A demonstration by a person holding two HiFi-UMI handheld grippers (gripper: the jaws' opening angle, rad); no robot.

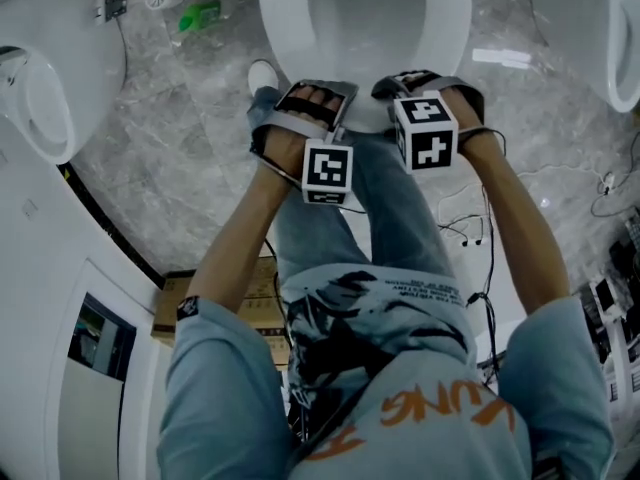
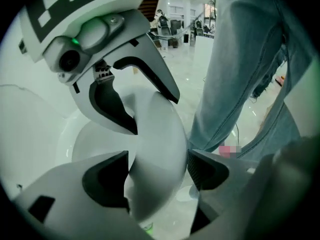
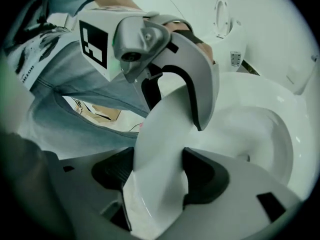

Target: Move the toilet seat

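Note:
The white toilet seat lies around the bowl at the top centre of the head view. My left gripper and right gripper sit side by side at its front edge. In the left gripper view the seat's front rim runs between my left gripper's dark pads, which press on it. My right gripper clamps the same rim just beyond. In the right gripper view the seat is pinched between my right gripper's pads, with my left gripper on it farther along and the bowl to the right.
The person's jeans legs and a white shoe stand right in front of the toilet. Other white toilets stand at the left and right. A green bottle, a cardboard box and cables lie on the grey floor.

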